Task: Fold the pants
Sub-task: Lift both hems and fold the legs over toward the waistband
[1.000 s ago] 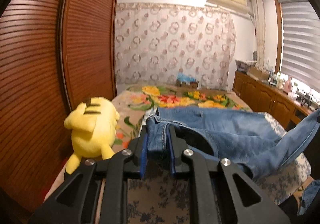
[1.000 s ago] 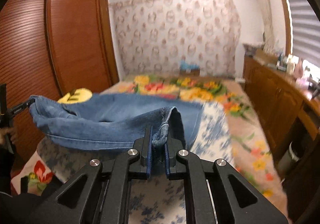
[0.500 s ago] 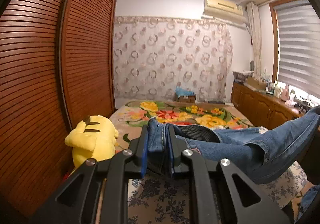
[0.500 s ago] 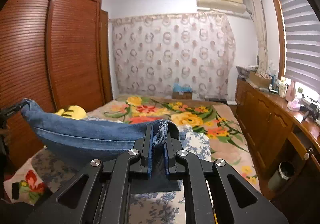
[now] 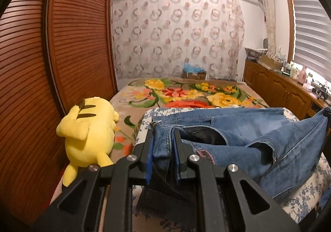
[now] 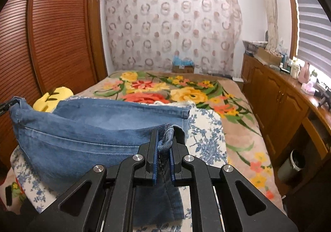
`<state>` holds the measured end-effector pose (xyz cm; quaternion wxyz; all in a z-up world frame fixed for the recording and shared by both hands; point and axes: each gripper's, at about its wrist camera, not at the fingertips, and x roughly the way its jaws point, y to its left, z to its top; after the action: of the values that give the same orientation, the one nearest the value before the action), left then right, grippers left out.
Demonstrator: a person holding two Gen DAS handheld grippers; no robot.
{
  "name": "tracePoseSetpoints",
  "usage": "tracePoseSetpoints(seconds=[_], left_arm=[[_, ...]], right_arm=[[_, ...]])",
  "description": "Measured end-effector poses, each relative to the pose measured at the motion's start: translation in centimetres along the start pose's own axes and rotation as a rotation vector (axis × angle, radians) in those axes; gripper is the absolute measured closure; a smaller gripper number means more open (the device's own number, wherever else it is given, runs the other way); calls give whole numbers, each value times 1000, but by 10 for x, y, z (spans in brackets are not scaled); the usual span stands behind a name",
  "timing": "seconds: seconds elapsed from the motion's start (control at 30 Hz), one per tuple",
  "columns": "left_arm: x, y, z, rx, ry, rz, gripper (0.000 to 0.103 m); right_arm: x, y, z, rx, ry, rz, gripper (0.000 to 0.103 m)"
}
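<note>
Yellow plush toy (image 5: 86, 134) lay left on the bed (image 5: 186, 95); left gripper (image 5: 163, 145) was clamped on the jeans (image 5: 248, 128); right gripper (image 6: 164, 145) pinched their other end, denim sagging between over the bedspread.

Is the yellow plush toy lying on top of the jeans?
No, the yellow plush toy lies on the bed beside the jeans, clear of the denim.

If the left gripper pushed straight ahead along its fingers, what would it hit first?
The left gripper, shut on the jeans, would first push into that denim lying ahead on the blue-patterned cloth. Beyond lies the floral blanket; depth is uncertain.
</note>
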<state>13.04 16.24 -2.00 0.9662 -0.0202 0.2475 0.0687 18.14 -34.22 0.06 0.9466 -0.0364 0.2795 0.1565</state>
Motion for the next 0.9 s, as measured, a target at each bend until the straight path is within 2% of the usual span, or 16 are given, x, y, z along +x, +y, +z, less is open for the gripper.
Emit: tracePoseSetpoints(seconds=[0.6,0.9], left_arm=[[55,-5,11,16,66,8,89],[85,-9,54,27,20,0,89]], right_arm=[[54,-6,3,-11,43,-12,97],[62,-19,33,-14,0,-23,97]])
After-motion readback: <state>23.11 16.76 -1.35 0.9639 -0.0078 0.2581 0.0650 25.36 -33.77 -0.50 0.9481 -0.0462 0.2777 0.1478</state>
